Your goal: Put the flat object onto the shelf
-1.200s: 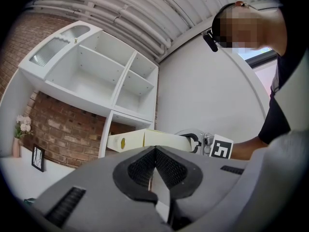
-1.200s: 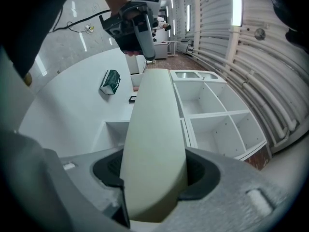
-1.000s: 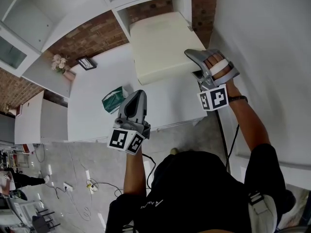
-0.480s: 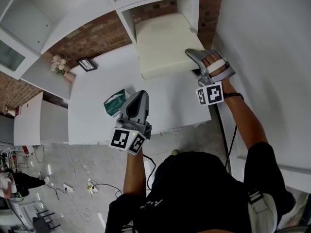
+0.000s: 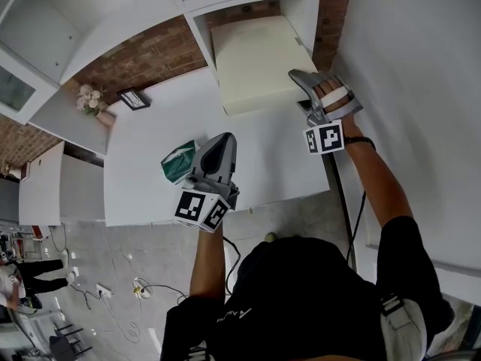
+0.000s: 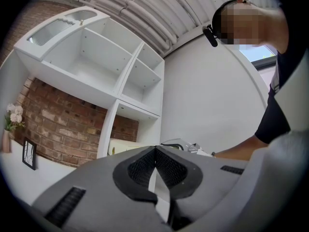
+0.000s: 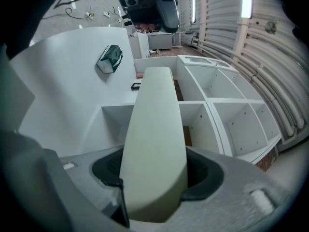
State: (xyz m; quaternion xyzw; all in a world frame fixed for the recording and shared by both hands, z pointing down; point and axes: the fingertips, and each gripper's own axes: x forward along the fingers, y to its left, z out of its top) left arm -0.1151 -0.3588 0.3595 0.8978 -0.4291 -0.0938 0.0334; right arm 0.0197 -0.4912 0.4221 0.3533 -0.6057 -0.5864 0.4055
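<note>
Flat obj (image 5: 255, 59) partway in shelf (image 5: 198, 34)

A white desk (image 5: 143, 183) stands against a brick wall (image 5: 143, 51). A crumpled green packet (image 5: 177, 164) lies on the desk near its front edge, left of the middle. At the desk's far edge, close to the bricks, a small black picture frame (image 5: 134, 98) stands tilted. Just left of it, at the far left corner, pale flowers (image 5: 90, 96) sit in a pinkish vase. Packet and frame are well apart. Left of the desk is a low white cabinet (image 5: 52, 186). On the grey floor (image 5: 113, 254) before the desk, cables trail to a power strip (image 5: 139, 285).
</note>
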